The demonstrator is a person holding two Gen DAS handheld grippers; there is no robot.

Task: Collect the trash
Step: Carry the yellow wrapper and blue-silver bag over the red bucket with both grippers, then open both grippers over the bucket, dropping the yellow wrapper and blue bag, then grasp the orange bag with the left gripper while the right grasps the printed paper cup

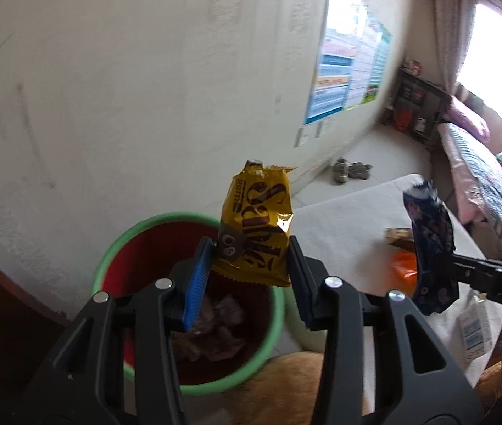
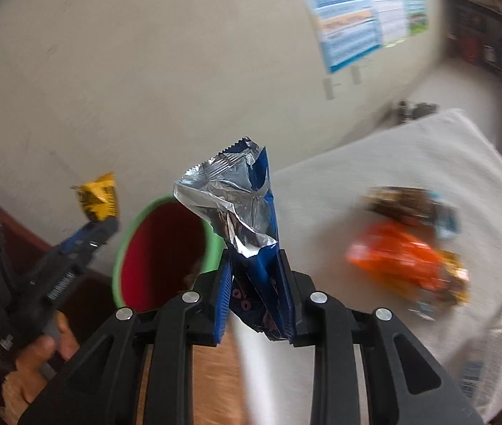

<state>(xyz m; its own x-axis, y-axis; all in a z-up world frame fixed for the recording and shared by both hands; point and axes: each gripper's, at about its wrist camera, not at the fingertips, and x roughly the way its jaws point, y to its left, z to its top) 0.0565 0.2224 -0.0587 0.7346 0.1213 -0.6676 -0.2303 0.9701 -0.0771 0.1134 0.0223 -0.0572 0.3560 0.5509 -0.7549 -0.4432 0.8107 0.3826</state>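
My left gripper [image 1: 250, 248] is shut on a yellow snack wrapper [image 1: 256, 219], which stands upright between the pads just over a red bin with a green rim [image 1: 116, 248]. Crumpled wrappers lie inside the bin. At the right edge of the left wrist view, my right gripper [image 1: 439, 265] holds a dark blue wrapper [image 1: 430, 230] above the pale surface. In the right wrist view, the right gripper [image 2: 255, 258] is shut on that blue wrapper [image 2: 240, 191], whose torn silver inside faces up. The bin [image 2: 123, 248] lies to its left, with the left gripper [image 2: 102, 226] and yellow wrapper [image 2: 98, 196] beyond.
An orange wrapper [image 2: 396, 258], a brown wrapper [image 2: 403, 202] and a white-and-blue packet [image 1: 474, 333] lie on the pale cloth surface [image 2: 392, 148] right of the bin. A plain wall with a poster [image 1: 343, 71] stands behind. A bed [image 1: 481, 163] fills the far right.
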